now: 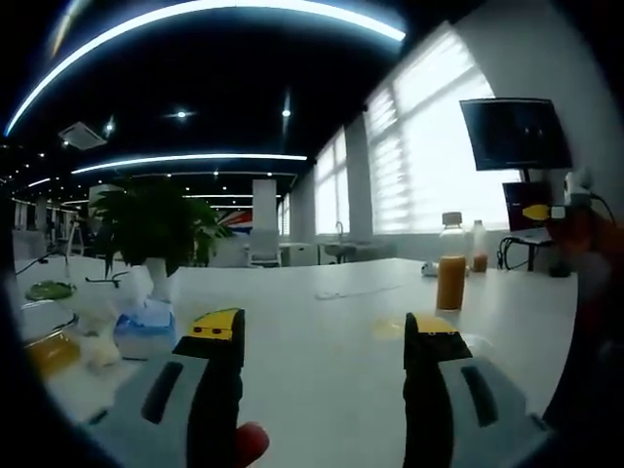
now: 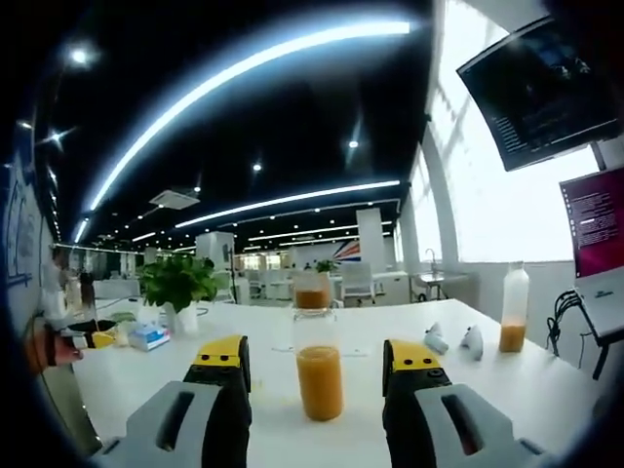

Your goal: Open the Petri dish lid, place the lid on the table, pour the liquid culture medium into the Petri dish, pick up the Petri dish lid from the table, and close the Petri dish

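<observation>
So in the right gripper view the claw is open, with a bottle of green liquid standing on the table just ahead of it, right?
Not quite: the liquid is orange, not green. The right gripper view shows the bottle standing on the table just ahead of the open right claw.

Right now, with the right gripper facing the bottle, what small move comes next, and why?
Probably ease the right gripper forward around the bottle. Its jaws stand open on either side of it, and the bottle, part full of orange liquid, stands upright on the table, not yet gripped.
</observation>
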`<state>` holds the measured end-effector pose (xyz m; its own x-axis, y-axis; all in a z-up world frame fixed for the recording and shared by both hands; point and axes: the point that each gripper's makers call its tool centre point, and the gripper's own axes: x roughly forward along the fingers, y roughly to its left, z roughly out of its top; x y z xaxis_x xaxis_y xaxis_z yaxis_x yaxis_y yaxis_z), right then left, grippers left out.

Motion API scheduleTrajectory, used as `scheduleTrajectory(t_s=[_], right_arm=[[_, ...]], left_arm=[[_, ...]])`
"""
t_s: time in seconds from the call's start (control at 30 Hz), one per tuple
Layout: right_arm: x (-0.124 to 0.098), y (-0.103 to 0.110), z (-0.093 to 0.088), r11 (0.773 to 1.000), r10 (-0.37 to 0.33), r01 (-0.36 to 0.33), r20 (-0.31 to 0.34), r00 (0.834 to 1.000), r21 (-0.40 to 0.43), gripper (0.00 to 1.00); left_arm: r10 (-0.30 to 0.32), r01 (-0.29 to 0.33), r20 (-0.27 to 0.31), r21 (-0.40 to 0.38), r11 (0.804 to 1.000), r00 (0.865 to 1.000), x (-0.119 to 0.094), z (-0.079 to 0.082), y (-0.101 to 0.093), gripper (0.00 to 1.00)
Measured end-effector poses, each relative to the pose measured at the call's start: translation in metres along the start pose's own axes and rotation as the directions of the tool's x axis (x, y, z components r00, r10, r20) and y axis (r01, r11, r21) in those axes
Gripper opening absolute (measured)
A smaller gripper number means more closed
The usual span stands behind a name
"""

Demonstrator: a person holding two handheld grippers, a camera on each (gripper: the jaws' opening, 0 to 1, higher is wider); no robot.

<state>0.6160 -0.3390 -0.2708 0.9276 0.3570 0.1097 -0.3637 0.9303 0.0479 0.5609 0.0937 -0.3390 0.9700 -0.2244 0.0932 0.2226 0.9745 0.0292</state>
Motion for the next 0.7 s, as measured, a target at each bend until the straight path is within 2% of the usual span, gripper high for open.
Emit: scheduleTrajectory(t_s=[0.43, 0.57, 0.7], right_arm=[[0.019, -0.004, 0.011, 0.999, 0.013, -0.013, -0.009, 1.000, -0.030, 0.49], [0.033, -0.002, 0.018, 0.999, 0.033, -0.033, -0.015, 0.999, -0.022, 0.49], [0.047, 0.002, 0.023, 0.998, 0.050, -0.051, -0.024, 0.998, -0.041, 0.49]], left_arm=[[-0.048, 0.048, -0.007, 0.018, 0.999, 0.999, -0.003, 0.002, -0.015, 0.58], [-0.073, 0.073, -0.015, 0.006, 0.997, 0.997, -0.005, -0.001, -0.024, 0.58], [-0.085, 0.085, -0.025, 0.013, 0.996, 0.996, -0.006, -0.005, -0.023, 0.58]])
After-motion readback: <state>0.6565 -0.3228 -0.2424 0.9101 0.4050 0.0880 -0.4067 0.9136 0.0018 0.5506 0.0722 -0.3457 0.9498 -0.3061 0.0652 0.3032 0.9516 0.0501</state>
